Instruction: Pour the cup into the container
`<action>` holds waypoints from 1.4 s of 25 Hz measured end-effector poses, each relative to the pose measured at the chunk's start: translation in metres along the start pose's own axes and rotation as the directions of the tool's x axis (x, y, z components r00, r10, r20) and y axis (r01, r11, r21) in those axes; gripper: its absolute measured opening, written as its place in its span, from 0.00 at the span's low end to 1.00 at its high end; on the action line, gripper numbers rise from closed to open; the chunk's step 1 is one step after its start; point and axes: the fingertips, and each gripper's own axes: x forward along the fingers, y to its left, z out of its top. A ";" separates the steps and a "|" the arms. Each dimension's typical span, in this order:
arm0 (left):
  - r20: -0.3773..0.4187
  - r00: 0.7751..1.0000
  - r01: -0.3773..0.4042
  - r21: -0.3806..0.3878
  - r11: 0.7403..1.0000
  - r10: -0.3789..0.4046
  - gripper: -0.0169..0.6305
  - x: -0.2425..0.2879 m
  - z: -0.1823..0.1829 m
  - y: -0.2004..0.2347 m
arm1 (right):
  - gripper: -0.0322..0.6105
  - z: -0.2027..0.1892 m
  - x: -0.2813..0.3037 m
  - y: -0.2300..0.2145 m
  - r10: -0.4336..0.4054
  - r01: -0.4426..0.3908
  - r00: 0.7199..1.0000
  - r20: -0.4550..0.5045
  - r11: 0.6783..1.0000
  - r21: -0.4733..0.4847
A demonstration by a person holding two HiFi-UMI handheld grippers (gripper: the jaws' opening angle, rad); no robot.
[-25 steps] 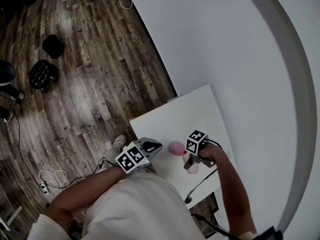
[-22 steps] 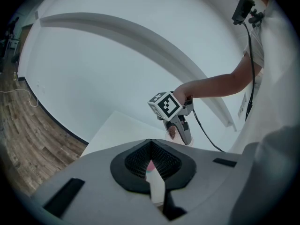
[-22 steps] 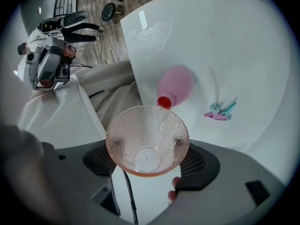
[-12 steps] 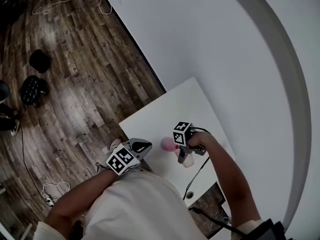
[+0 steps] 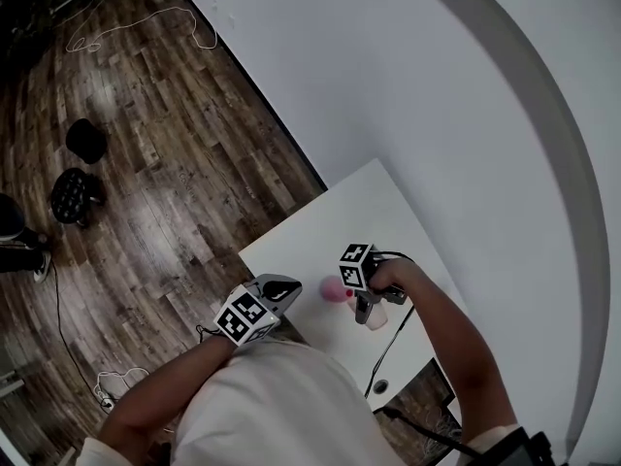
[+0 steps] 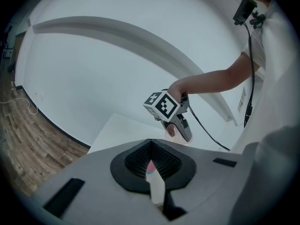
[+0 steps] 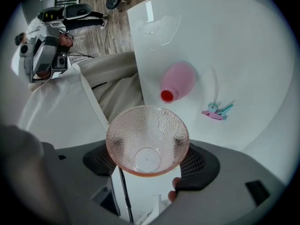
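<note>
The right gripper (image 7: 149, 160) grasps the dimpled clear cup (image 7: 147, 131) low on its wall, jaws clenched on it from both sides, and holds it just short of the pink container (image 7: 177, 82), above the white table (image 7: 243, 55). The container appears to lie on its side with its red mouth (image 7: 167, 96) turned toward the cup. We judge this opening narrow against the cup's rim. We therefore bring the rim directly over the red mouth before tipping, then roll the wrist slowly to produce a thin stream. The left gripper (image 6: 152, 161) is clenched on nothing, on the side of the container away from the cup. We recommend using it to upright or steady the container first. We cannot tell what the cup holds. Two small clips (image 7: 216, 110) lie near the container, and we judge them clear of the pour path.
</note>
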 end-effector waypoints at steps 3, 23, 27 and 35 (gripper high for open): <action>-0.011 1.000 -0.003 0.005 1.000 0.003 0.04 0.001 -0.001 0.000 | 0.63 0.009 -0.007 0.005 -0.004 0.006 0.999 0.052 0.999 -0.032; -0.106 0.990 -0.094 -0.021 0.995 0.091 0.04 0.008 -0.003 -0.033 | 0.63 -0.003 -0.062 -0.003 -0.055 0.047 0.265 0.963 0.998 0.044; -0.129 0.987 -0.092 0.010 0.996 0.092 0.04 0.021 0.007 -0.048 | 0.63 -0.028 -0.059 -0.002 -0.077 0.021 0.097 0.992 0.997 0.076; -0.093 0.990 -0.098 0.069 0.993 0.104 0.04 0.041 0.050 -0.054 | 0.63 -0.056 -0.066 -0.002 -0.153 0.074 -0.150 0.977 0.983 0.165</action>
